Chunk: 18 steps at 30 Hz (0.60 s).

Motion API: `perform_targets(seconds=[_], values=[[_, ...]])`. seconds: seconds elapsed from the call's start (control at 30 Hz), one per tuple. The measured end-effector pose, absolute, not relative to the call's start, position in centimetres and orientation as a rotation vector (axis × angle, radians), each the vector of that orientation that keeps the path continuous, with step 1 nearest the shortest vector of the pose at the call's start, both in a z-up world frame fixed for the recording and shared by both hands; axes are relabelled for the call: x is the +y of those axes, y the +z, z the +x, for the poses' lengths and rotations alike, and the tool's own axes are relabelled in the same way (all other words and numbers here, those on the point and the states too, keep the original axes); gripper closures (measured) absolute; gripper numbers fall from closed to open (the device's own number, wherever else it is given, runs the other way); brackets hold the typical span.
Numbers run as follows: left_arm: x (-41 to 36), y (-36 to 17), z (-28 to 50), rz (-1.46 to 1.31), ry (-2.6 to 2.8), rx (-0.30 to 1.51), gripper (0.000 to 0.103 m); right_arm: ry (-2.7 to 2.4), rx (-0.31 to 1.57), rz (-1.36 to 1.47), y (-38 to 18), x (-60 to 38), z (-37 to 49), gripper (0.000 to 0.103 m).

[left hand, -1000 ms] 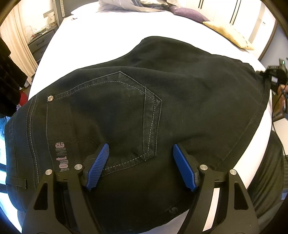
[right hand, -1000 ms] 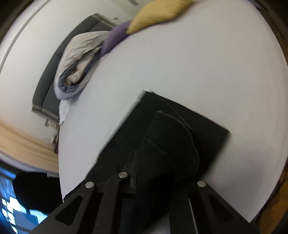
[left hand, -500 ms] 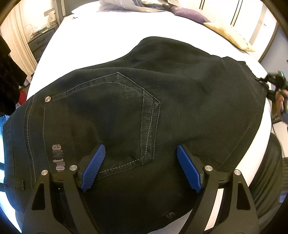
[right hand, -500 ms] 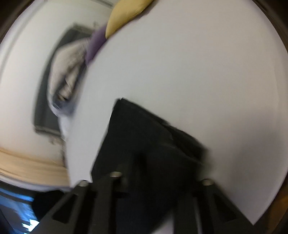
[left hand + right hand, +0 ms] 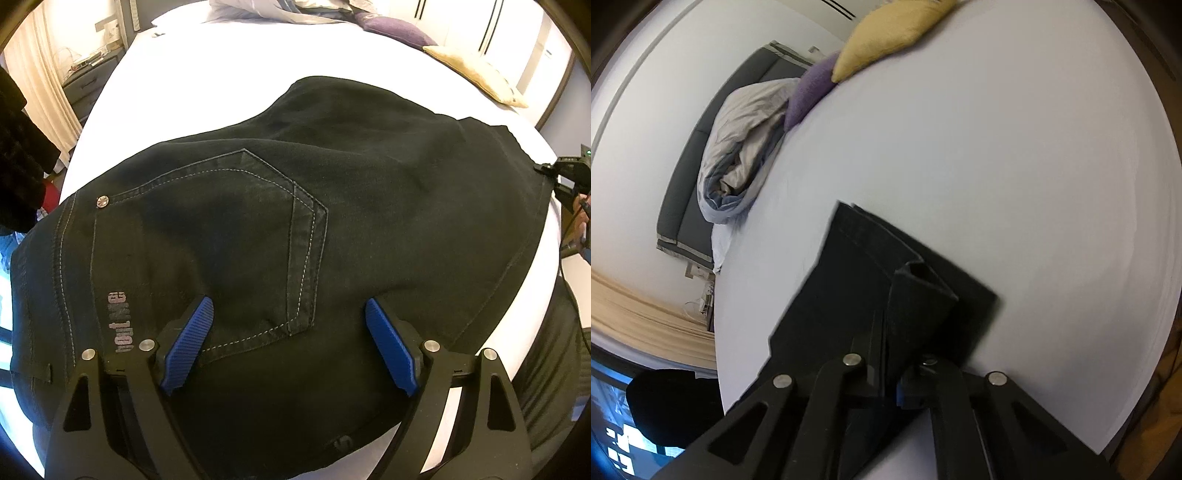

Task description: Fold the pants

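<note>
While the black jeans [image 5: 332,206] stretch lengthwise across the bed [image 5: 207,66], the left hand-held gripper [image 5: 288,347] hovers released over the seat; the right hand-held gripper [image 5: 894,376] pinches the hem.

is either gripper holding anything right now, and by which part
The right gripper is shut on the black pants, pinching the leg-hem end. The left gripper is open above the back pocket, holding nothing.

The bed [image 5: 229,88] is viewed by the left wrist camera from close above the pants [image 5: 332,206], facing 12 o'clock toward the pillows. The right wrist camera is rolled, set low at the pants' hem [image 5: 886,280], pillows at 11 o'clock. The pants, bed and yellow pillow [image 5: 476,75] are shared.
</note>
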<state>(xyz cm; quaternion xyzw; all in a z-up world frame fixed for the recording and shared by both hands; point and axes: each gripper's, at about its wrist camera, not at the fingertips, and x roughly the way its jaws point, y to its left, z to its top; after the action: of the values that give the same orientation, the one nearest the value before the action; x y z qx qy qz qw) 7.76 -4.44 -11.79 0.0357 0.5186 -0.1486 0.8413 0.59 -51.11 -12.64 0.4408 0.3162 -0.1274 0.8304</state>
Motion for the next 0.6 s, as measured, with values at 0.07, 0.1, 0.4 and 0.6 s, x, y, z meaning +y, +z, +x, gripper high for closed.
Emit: perform_targets(seconds=[0.07, 0.1, 0.4, 0.6], values=[[-4.3, -11.6, 7.7, 0.064, -0.308, 1.083, 0.018, -0.234, 0.619, 0.893, -11.2, -50.8, 0.6, 0.099], [-4.2, -11.6, 7.6, 0.057, -0.305, 1.076, 0.018, -0.22, 0.599, 0.878, -10.9, -50.8, 0.6, 0.099], [-4.2, -11.9, 6.5, 0.075, -0.29, 1.037, 0.015, -0.247, 0.646, 1.019, -15.2, -53.0, -2.2, 0.095], [-4.0, -11.2, 6.4, 0.063, -0.29, 1.029, 0.015, -0.639, 0.621, 0.766, -9.7, -51.8, -6.1, 0.026]])
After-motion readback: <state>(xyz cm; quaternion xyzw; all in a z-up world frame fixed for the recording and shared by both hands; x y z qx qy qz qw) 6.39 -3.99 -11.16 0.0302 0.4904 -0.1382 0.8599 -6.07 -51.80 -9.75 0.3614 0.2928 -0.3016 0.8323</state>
